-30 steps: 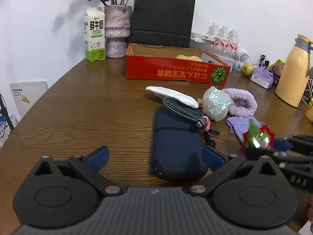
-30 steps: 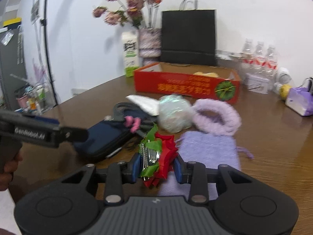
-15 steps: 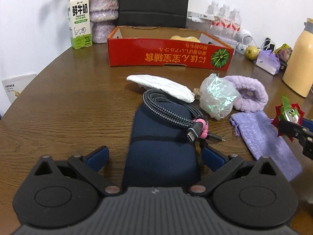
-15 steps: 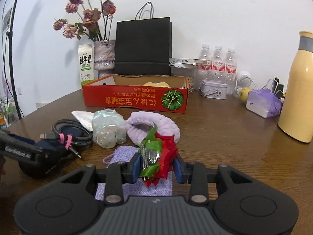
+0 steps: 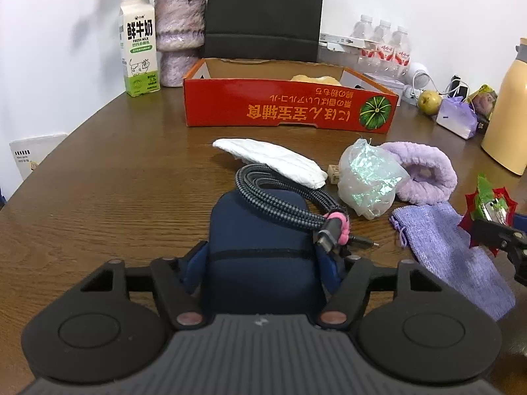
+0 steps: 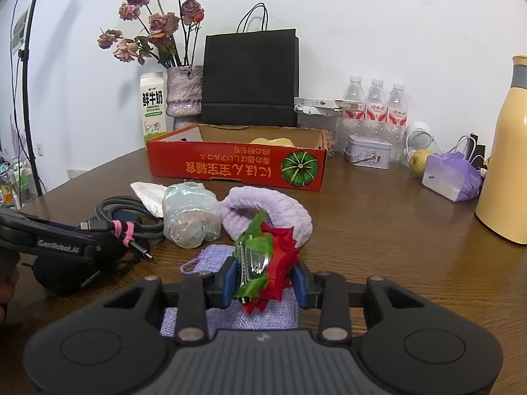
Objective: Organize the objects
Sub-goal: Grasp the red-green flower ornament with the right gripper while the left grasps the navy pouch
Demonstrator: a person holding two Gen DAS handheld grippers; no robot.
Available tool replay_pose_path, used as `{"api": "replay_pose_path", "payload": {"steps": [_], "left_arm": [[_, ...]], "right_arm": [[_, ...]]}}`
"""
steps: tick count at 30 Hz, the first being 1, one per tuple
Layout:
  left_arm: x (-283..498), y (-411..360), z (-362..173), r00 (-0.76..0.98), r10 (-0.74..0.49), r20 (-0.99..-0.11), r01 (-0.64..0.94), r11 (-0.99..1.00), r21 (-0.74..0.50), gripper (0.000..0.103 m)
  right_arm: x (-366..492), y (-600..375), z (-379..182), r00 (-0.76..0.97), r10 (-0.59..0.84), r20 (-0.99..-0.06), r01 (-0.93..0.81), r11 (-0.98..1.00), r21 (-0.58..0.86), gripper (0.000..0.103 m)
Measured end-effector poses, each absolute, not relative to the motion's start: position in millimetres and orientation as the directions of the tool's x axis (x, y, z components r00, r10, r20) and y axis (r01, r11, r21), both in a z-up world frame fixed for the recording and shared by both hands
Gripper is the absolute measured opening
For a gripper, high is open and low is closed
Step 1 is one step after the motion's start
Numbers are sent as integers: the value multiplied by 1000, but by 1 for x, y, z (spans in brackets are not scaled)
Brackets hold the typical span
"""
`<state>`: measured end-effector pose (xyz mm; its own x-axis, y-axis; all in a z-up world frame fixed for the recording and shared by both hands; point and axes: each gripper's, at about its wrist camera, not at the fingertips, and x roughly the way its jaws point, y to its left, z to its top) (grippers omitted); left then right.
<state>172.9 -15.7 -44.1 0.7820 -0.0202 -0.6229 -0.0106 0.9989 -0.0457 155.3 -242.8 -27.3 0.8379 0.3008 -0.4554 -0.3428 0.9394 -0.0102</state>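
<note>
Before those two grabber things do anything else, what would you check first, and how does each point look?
1. Left gripper around the navy pouch: ok, jaws closing with the pouch between them.
2. Braided cable clear of the pouch: not ok, it lies on top.
3. Right gripper firm on the red flower clip: ok.
4. Room in the red box: cannot tell, only something yellow shows inside.
5. Table path to the box free: ok on the left.

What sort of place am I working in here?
Probably a home or office room set up for recording: a round wooden table against a white wall, with a vase of dried flowers, a milk carton and water bottles.
</note>
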Motion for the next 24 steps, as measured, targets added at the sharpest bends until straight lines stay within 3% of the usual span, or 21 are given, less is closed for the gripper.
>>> {"api": "replay_pose_path", "payload": {"steps": [6,12,24], "left_arm": [[154,-9,-42,792,52,-609,-34,999,41,67],[142,16,-39,792,108,-601,-101,994,46,66],[132,23,-11,846,97,-524,-97,995,28,66]], "right_arm": [[156,-242,-28,838,299,-456,-341,940,-12,34],[156,-243,-28,841,290,-456,-334,942,-17,34],[152,-232,-19,850,312,-425,-360,932,-35,34]]}}
